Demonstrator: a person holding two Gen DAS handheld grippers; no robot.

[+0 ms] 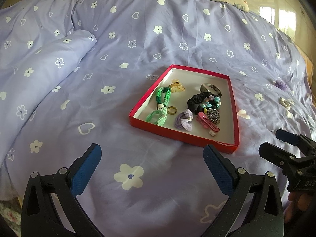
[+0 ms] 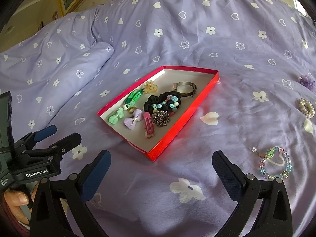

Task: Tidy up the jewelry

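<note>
Both grippers, left & right, hover wide open & empty near red tray, w/ beaded bracelet probably next.

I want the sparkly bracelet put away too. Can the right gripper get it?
Probably yes. The beaded bracelet lies alone on the bedspread, just right of the open right gripper, outside the red box. Nothing is in the way.
</note>
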